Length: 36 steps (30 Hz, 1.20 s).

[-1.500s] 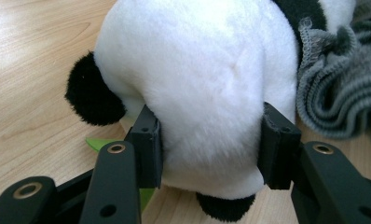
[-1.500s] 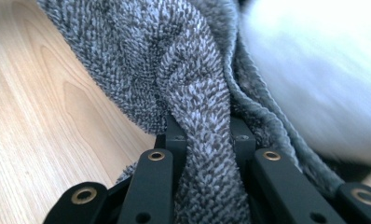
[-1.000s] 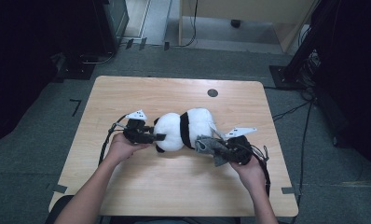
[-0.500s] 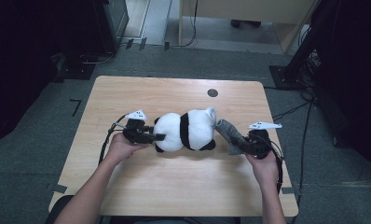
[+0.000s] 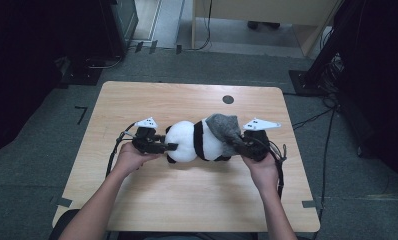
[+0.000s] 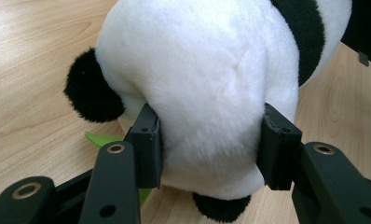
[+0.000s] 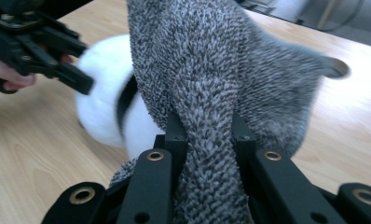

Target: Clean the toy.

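On the left, the left gripper sits low on the wooden table, its jaws part-way open and clamped on the white end of the plush panda. In the left gripper view the pads press into the fur on both sides, the white plush bulging between them, with a black ear off to the left and another black tuft below. A green scrap peeks out from under the toy, right beside the left pad.

Across the middle, the panda lies on its side near the table's centre, long axis running left to right, its black band showing between the white parts. A small dark hole sits in the tabletop on the far side, well apart from the toy.

Over to the right, the grey cloth drapes over the panda's right end and runs down toward the right gripper. In the right gripper view the jaws stand narrow and pinch a gathered fold of that cloth, which fans out wide above them and covers part of the blurred panda beyond. The person's hand holds this gripper just right of the toy, the grey plate on top
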### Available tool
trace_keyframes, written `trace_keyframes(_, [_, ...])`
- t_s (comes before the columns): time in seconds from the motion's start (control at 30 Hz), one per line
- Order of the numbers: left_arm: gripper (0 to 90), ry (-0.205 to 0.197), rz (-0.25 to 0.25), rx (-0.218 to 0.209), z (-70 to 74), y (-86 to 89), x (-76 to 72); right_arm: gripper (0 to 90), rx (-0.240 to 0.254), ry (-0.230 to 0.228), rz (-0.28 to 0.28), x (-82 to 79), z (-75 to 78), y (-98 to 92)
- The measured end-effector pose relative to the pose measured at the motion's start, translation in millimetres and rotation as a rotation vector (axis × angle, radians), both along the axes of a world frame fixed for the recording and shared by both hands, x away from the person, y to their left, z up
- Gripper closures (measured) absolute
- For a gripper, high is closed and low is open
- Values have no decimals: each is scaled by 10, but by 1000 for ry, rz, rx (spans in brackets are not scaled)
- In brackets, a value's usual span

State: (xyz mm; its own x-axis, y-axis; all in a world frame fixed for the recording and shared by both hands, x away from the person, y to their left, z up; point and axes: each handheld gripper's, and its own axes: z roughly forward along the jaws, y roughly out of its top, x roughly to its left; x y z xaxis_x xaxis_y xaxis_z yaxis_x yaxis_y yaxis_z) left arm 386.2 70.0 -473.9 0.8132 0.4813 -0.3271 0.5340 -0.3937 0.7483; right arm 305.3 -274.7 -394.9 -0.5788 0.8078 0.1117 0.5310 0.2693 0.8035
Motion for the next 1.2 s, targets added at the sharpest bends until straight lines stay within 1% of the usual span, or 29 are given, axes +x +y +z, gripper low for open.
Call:
trace_keyframes(0.1, [506,4,3,-1,1,-2,2,760,-5,1,30,21,-13,157])
trace_keyframes(0.2, [506,11,9,-6,1,-4,4,760,-14,17,60,60,-70,308])
trace_keyframes(0.27, [506,14,10,-6,0,-3,6,760,-29,13,78,75,-108,404])
trace_keyframes(0.37, [506,14,10,-8,-1,-4,7,761,-32,21,111,74,-141,530])
trace_keyframes(0.47, [506,14,11,-8,1,-7,5,760,-50,31,150,59,-202,674])
trace_keyframes(0.5, [506,12,10,-7,2,-7,4,761,-53,39,168,56,-237,727])
trace_keyframes(0.67, [506,14,12,-2,3,-10,0,761,-115,79,245,-11,-498,1000])
trace_keyframes(0.73, [507,13,10,3,2,-9,0,761,-124,93,265,-37,-588,1065])
trace_keyframes(0.83, [509,15,17,9,2,-12,2,764,-135,102,279,-51,-678,1078])
trace_keyframes(0.9, [515,12,20,18,11,-23,1,765,-133,130,281,-40,-745,1031])
trace_keyframes(0.97, [522,5,16,24,12,-22,0,765,-159,153,273,-37,-803,972])
trace_keyframes(1.0, [524,4,14,25,11,-21,0,765,-190,164,261,-43,-837,926])
trace_keyframes(1.03, [526,2,12,28,11,-21,-2,765,-212,168,253,-50,-858,881])
trace_keyframes(1.1, [531,-9,11,37,13,-28,-12,765,-203,188,234,-60,-864,787])
trace_keyframes(1.2, [535,-26,10,52,13,-35,-25,764,-188,194,224,-58,-812,682])
